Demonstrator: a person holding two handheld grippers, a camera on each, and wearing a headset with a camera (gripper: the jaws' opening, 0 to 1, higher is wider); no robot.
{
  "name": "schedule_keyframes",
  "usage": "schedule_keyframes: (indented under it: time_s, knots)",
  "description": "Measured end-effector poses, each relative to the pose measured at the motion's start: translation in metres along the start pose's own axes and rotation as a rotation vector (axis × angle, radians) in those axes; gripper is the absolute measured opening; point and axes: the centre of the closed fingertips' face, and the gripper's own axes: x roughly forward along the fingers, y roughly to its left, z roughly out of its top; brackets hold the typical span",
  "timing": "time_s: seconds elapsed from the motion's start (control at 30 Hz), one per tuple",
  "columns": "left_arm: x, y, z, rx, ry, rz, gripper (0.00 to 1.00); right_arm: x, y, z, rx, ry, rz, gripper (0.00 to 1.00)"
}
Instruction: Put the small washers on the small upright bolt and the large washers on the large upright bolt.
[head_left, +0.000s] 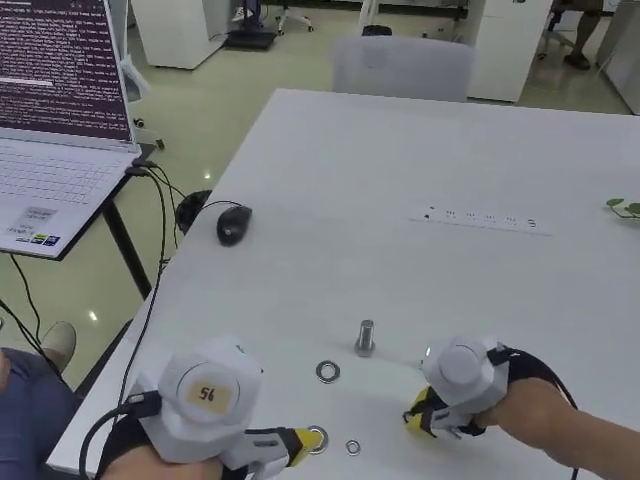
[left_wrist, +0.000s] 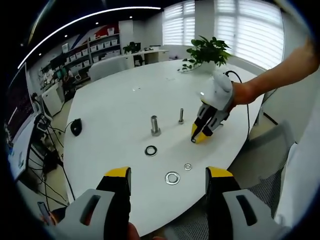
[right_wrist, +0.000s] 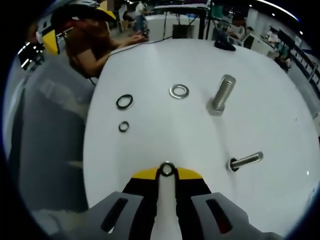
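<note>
The large upright bolt (head_left: 365, 338) (left_wrist: 155, 125) (right_wrist: 221, 94) stands near the table's front, and the small bolt (left_wrist: 181, 116) (right_wrist: 245, 161) is close beside it. One large washer (head_left: 327, 372) (left_wrist: 151, 150) (right_wrist: 179, 91) lies flat by the large bolt. My left gripper (head_left: 300, 442) (left_wrist: 170, 175) is open, with a second large washer (head_left: 317, 438) (left_wrist: 172, 177) (right_wrist: 124, 102) lying on the table between its jaws. A small washer (head_left: 352, 447) (left_wrist: 188, 166) (right_wrist: 123, 126) lies just beside that one. My right gripper (head_left: 415, 418) (left_wrist: 202, 134) (right_wrist: 167, 174) is shut on another small washer (right_wrist: 167, 169), tips down on the table near the small bolt.
A white table (head_left: 420, 170) carries a black mouse (head_left: 233, 224) and a white power strip (head_left: 480, 218). A laptop (head_left: 60, 150) sits on a stand to the left, with cables hanging. A chair (head_left: 400, 65) stands at the far edge. A potted plant (left_wrist: 207, 50) sits far off.
</note>
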Motion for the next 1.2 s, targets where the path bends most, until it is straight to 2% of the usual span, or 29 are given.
schedule_keyframes:
  time_s: [0.23, 0.47, 0.7, 0.87, 1.03, 1.2]
  knots:
    - [0.0, 0.001, 0.0, -0.008, -0.004, 0.003, 0.59, -0.011, -0.002, -0.005, 0.088, -0.039, -0.036, 0.13]
    - [0.001, 0.002, 0.0, -0.016, -0.006, 0.003, 0.59, -0.035, -0.026, -0.006, 0.158, -0.086, -0.116, 0.13]
    - [0.002, 0.001, -0.003, -0.024, -0.006, -0.002, 0.59, -0.062, -0.056, -0.001, 0.159, -0.095, -0.191, 0.13]
    - [0.003, -0.001, -0.003, -0.026, -0.007, -0.008, 0.59, -0.076, -0.078, 0.013, 0.144, -0.101, -0.229, 0.13]
    - [0.001, 0.001, -0.001, -0.027, -0.013, -0.004, 0.59, -0.077, -0.09, 0.021, 0.131, -0.089, -0.235, 0.13]
    - [0.0, 0.005, 0.0, -0.033, -0.018, 0.005, 0.59, -0.072, -0.09, 0.023, 0.1, -0.056, -0.207, 0.13]
